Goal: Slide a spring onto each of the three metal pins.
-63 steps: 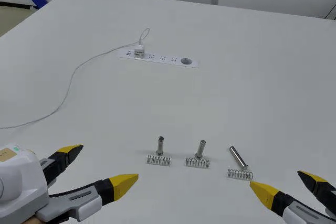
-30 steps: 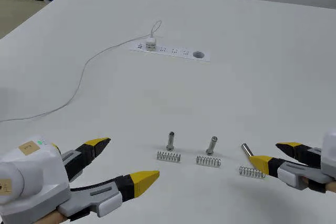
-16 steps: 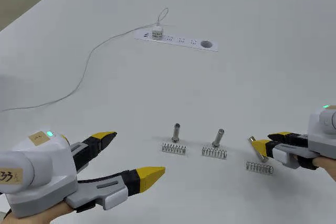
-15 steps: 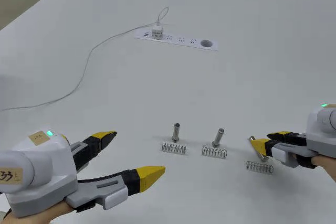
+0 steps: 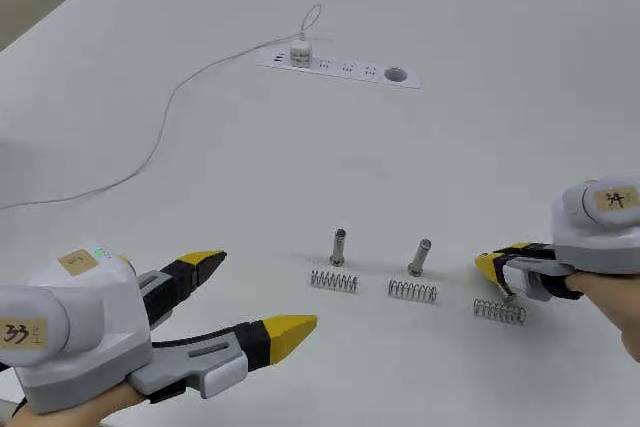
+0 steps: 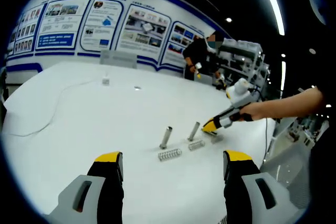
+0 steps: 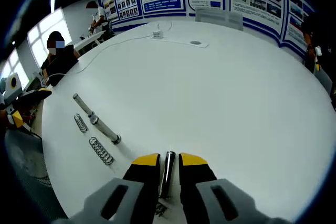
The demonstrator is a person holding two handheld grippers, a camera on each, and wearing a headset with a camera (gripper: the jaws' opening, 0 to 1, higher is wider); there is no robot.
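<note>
Two metal pins [image 5: 339, 246] [image 5: 420, 257] lie on the white table [image 5: 480, 127], each with a spring [image 5: 334, 281] [image 5: 413, 292] just in front of it. A third spring [image 5: 499, 312] lies at the right. My right gripper [image 5: 492, 266] is low over the table there, shut on the third pin [image 7: 168, 171], which lies between its yellow fingertips [image 7: 145, 162]. My left gripper [image 5: 250, 297] hovers open at the near left, well short of the pins, with nothing between its fingers. In the left gripper view the pins [image 6: 166, 137] [image 6: 193, 130] lie ahead, with the right gripper [image 6: 212, 125] beyond them.
A white power strip [image 5: 340, 67] with a plugged-in adapter lies far back, and its cable [image 5: 150, 152] curves off to the left. People stand by the display wall in the background of the gripper views.
My right gripper came in from the near right, closed its jaws and now grips the rightmost pin. The left gripper stays open in about the same place. The head camera shifted.
</note>
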